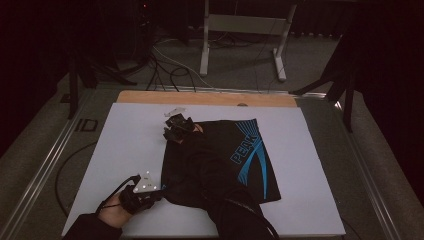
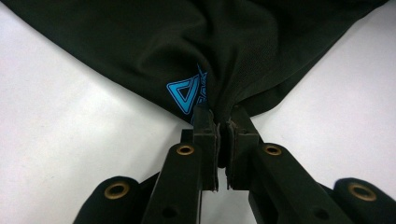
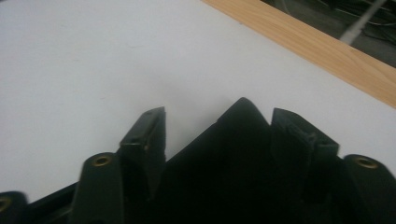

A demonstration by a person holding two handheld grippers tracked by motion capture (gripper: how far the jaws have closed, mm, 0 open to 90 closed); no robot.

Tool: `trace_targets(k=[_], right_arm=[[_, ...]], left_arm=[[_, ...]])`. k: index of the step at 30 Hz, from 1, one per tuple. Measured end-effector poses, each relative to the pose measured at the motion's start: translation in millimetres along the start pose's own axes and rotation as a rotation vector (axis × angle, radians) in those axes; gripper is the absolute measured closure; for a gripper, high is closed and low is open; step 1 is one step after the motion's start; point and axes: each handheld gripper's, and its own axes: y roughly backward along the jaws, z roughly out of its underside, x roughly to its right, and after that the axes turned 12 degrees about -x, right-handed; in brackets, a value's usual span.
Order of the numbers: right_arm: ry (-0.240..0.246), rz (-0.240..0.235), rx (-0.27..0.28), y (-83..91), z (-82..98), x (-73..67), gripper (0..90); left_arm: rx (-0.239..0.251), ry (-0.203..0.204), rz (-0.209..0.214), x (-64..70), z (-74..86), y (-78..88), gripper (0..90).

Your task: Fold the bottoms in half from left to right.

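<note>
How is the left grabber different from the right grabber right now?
The left gripper is shut on a bunched corner of the black garment; the right gripper has a gap between its jaws, with a pointed corner of cloth sitting there unpinched. The left gripper sits at the near edge of the white table; the right gripper reaches to the garment's far corner. Both are black two-jaw grippers working on the same garment.

Black shorts (image 1: 235, 160) with blue PEAK print lying folded flat mid-table, near-left corner bunching, far-left corner poking up pointed.
</note>
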Motion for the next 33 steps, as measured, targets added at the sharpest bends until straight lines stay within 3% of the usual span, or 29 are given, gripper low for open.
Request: trace_targets(k=[4, 10, 19, 23, 24, 33], right_arm=[[-0.008, 0.049, -0.009, -8.2, -0.8, -0.1, 42.5], [-0.015, 0.037, -0.029, -16.6, -1.6, -4.0, 44.2], [-0.023, 0.066, -0.085, -26.3, 1.8, -3.9, 49.4], [-0.026, 0.092, -0.092, -28.0, 2.0, -4.2, 57.2], [-0.022, 0.114, -0.097, -27.7, 1.9, -4.1, 65.7], [-0.026, 0.093, -0.092, -22.3, 1.8, -3.1, 83.6]], left_arm=[[0.002, -0.010, -0.006, 0.0, -0.1, 1.2, 86.3], [0.003, -0.009, -0.008, -0.2, -0.8, 0.9, 86.3], [0.005, -0.012, -0.007, -0.2, -1.1, 0.9, 86.3], [0.008, -0.011, -0.005, -0.5, -1.3, 1.0, 86.3], [0.011, -0.008, -0.006, -0.5, -1.5, 1.1, 86.3], [0.014, -0.011, -0.009, 0.4, -3.1, 1.9, 86.4]])
